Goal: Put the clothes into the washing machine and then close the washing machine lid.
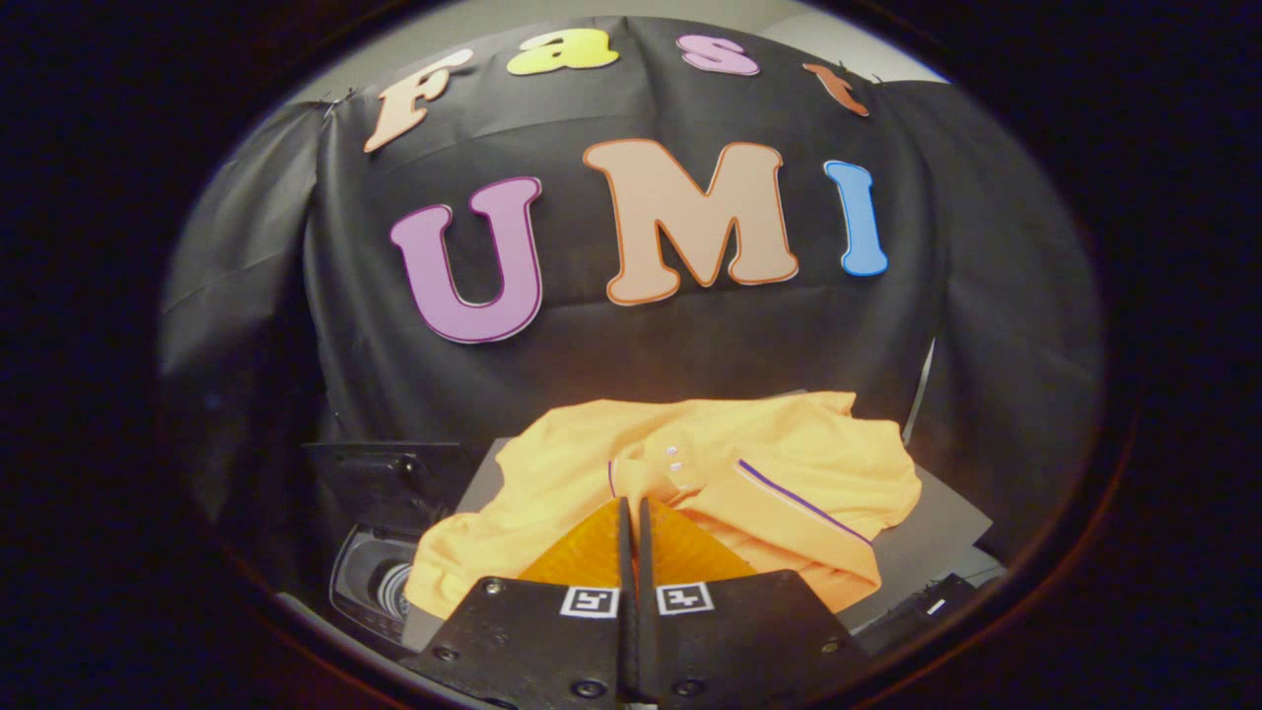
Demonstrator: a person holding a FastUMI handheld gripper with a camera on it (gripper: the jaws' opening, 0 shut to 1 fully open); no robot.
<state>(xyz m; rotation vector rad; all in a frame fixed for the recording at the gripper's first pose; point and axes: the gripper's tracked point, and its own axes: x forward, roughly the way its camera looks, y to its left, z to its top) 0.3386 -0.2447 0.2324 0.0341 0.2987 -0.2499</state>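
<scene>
An orange polo shirt (710, 463) with small buttons and a thin purple stripe lies crumpled on a grey board (946, 532). My gripper (632, 505) hovers over the shirt's near edge, tips pointing at the collar. Its two fingers are pressed together and no cloth shows between them. To the left of the shirt and lower stands a dark washing machine (370, 572). Its round drum opening (386, 584) is uncovered and its lid (380, 483) is raised behind it. The shirt's left sleeve hangs toward the drum.
The black cloth wall (631, 355) hangs close behind the shirt and the machine. A dark low object (927, 603) sits by the board's right front corner.
</scene>
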